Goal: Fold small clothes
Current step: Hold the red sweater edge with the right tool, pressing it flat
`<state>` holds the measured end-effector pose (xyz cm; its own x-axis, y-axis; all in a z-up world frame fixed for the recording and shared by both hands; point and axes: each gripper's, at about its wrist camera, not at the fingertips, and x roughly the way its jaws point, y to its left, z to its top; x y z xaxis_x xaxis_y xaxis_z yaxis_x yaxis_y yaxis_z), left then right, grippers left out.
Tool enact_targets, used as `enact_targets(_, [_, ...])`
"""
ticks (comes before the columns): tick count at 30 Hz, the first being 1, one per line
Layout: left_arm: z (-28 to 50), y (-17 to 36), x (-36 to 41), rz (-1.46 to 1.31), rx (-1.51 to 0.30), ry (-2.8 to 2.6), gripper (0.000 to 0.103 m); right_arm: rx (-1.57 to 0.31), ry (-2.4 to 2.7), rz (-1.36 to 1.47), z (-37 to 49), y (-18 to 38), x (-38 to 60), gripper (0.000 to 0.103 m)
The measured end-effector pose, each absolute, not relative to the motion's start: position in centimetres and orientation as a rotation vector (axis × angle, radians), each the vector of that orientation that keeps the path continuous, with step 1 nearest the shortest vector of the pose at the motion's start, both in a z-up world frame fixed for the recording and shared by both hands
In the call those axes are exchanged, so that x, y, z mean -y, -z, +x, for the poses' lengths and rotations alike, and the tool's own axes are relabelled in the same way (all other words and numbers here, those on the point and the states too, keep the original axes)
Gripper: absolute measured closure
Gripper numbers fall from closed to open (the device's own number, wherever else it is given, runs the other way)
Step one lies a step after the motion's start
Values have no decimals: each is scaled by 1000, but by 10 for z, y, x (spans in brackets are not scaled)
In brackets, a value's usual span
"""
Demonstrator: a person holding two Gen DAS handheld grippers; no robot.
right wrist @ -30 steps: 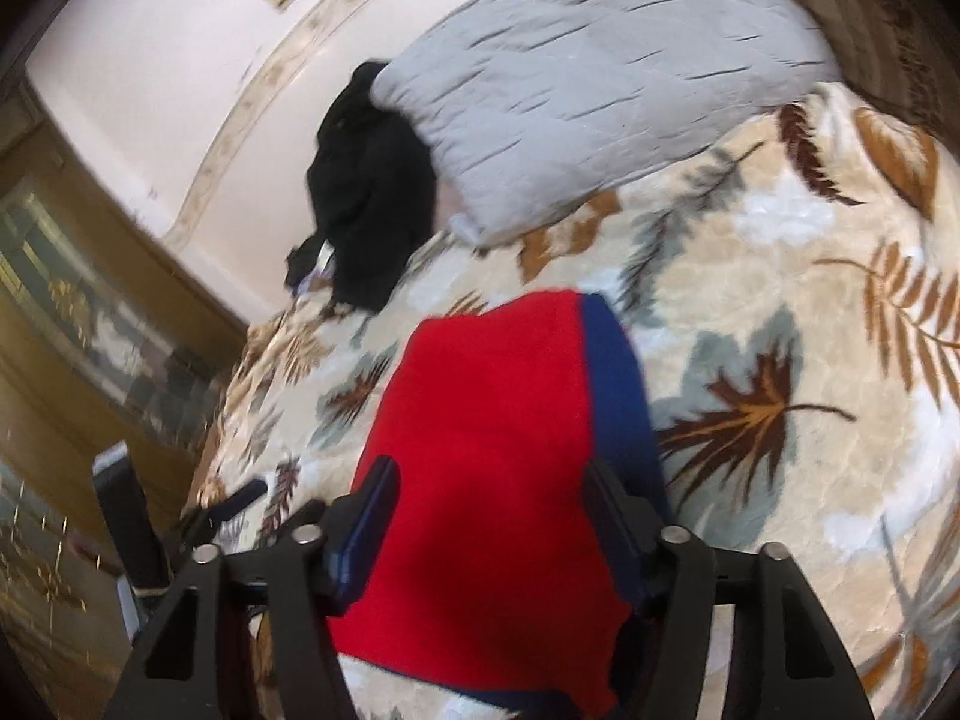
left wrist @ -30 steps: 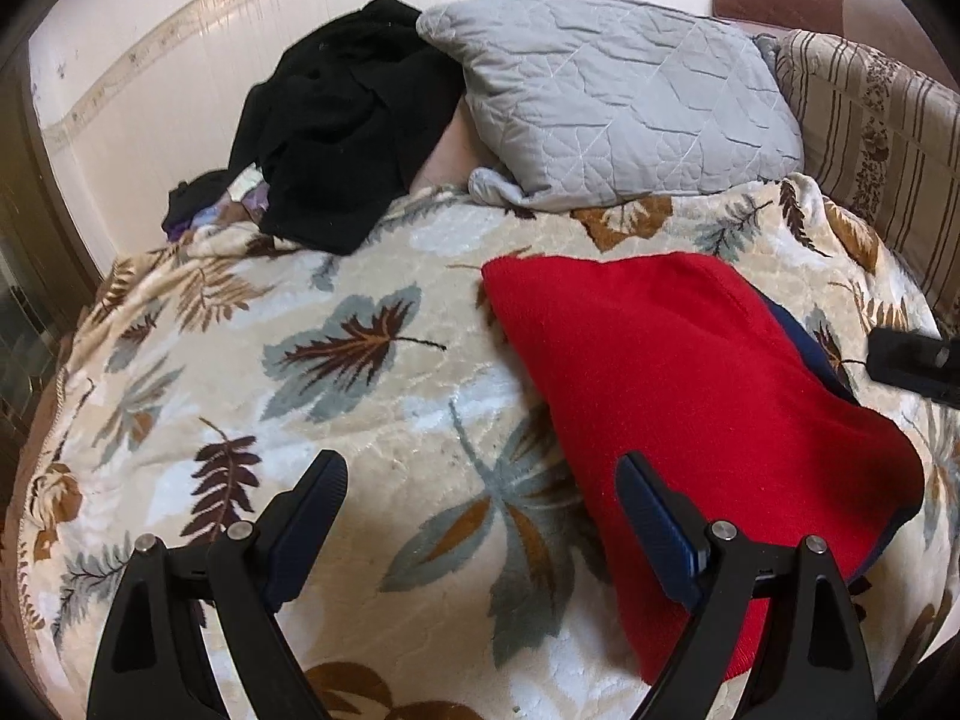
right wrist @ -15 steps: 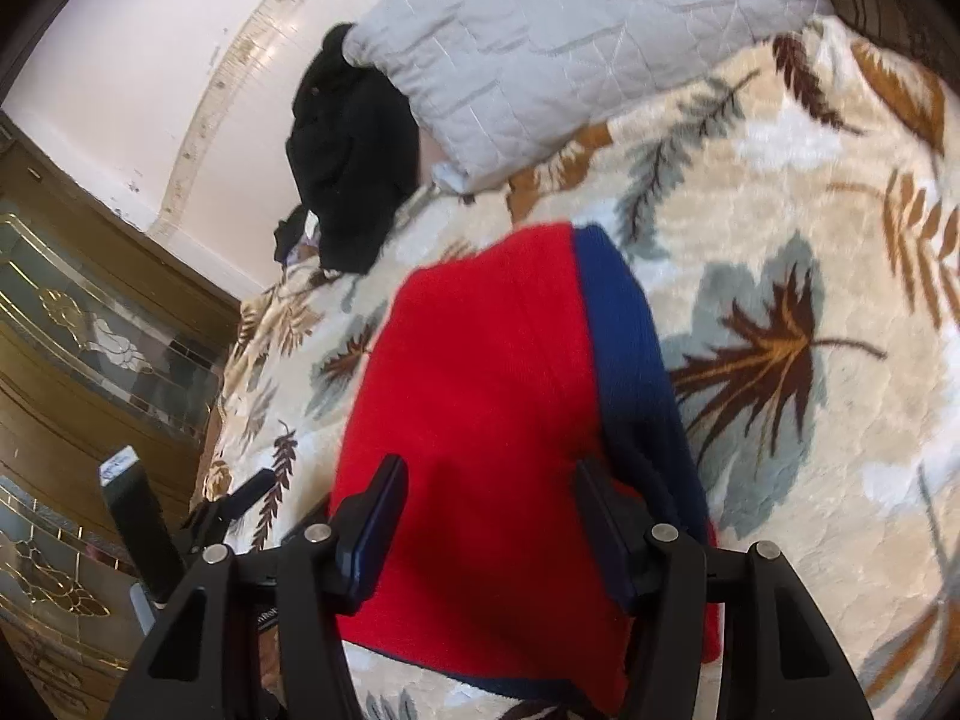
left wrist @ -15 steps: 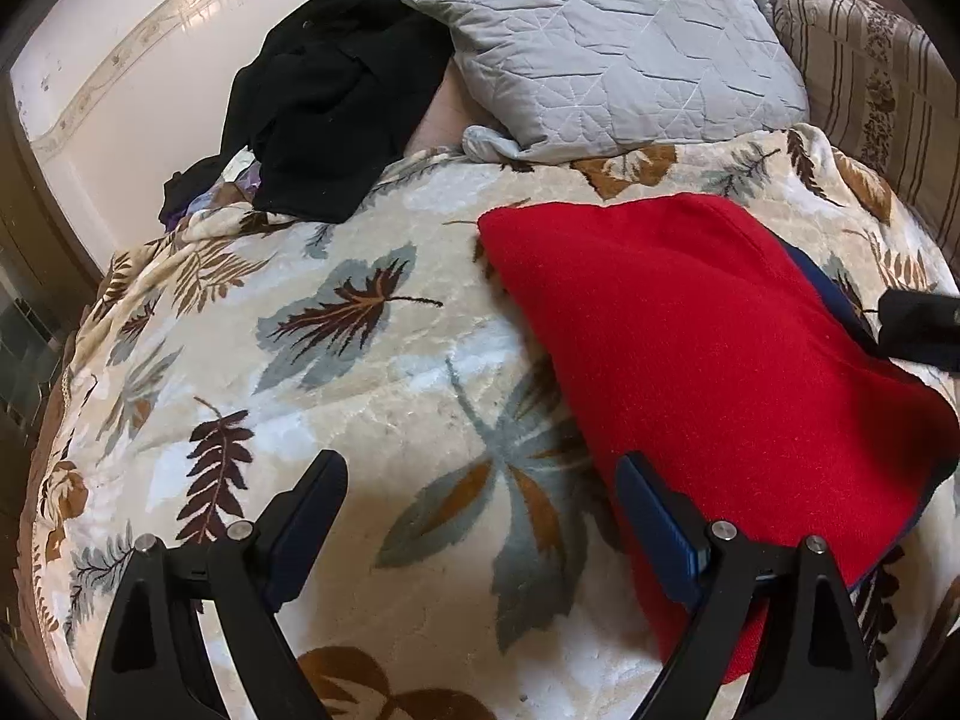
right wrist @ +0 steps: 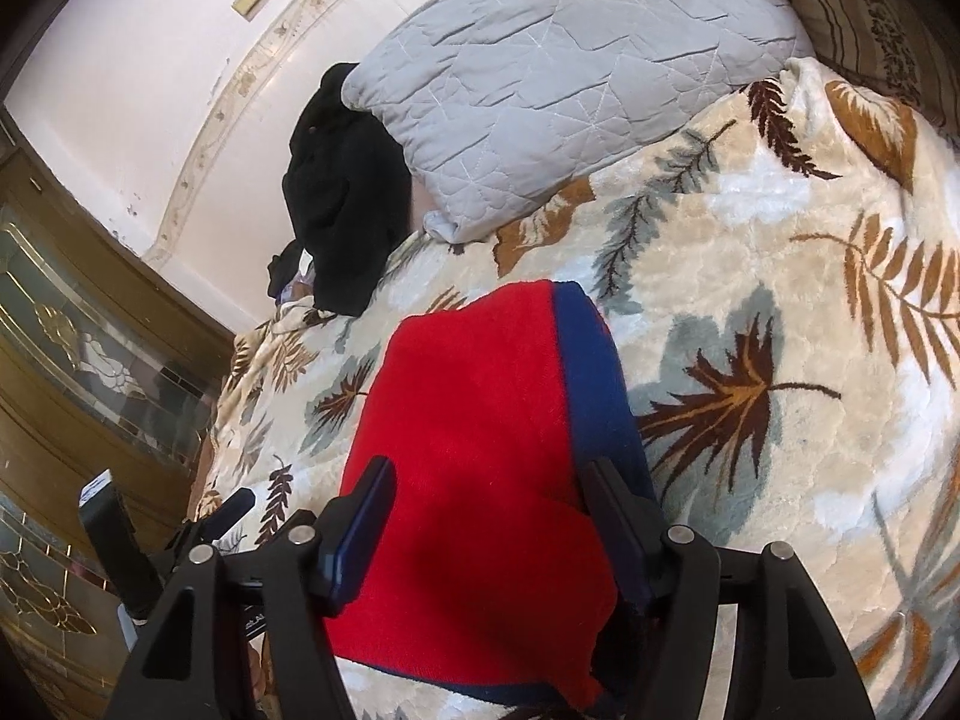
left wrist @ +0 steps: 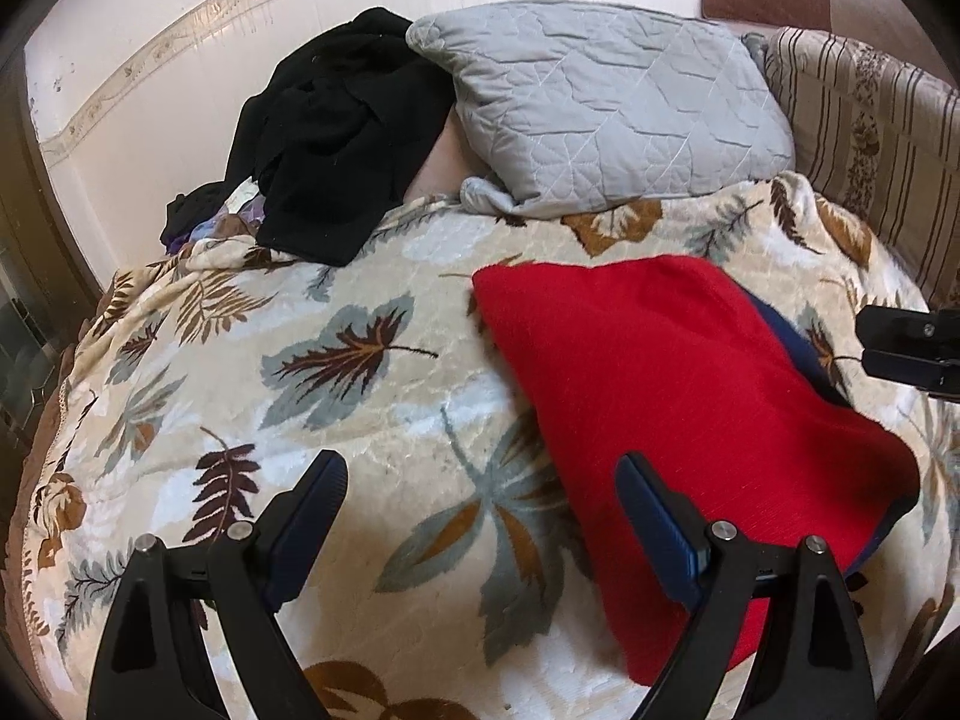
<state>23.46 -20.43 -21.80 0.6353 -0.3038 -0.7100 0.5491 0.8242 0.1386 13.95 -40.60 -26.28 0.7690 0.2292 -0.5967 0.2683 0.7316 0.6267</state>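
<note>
A folded red garment [left wrist: 678, 396] with a dark blue edge lies flat on the leaf-patterned blanket [left wrist: 336, 360]. My left gripper [left wrist: 480, 498] is open and empty, hovering over the blanket at the garment's left edge, its right finger above the red cloth. My right gripper [right wrist: 489, 507] is open and empty, its jaws spread just above the near part of the red garment [right wrist: 480, 420]. The blue edge [right wrist: 591, 372] runs along the garment's right side. The right gripper's tip also shows in the left wrist view [left wrist: 912, 348].
A grey quilted pillow [left wrist: 606, 102] and a heap of black clothes [left wrist: 342, 138] lie at the far side against the wall. A striped cushion [left wrist: 870, 120] is at the right. A wooden glass-panel door [right wrist: 66, 360] stands at the left.
Both grippers shifted slightly over the garment and stayed open. The red garment has not moved on the blanket.
</note>
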Motion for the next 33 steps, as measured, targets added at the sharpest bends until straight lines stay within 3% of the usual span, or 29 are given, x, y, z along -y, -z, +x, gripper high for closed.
enact_targets(3, [234,217,204,348,-733,520,12,-699,26,777,140,267,407,29])
enact_targets(21, [249,229,217,293,-799,595,12,-718,-28,930,156,292,437,29])
enact_targets(33, [253,229,220,294,-793,590,12,-672,-27,740,157,272,419,30])
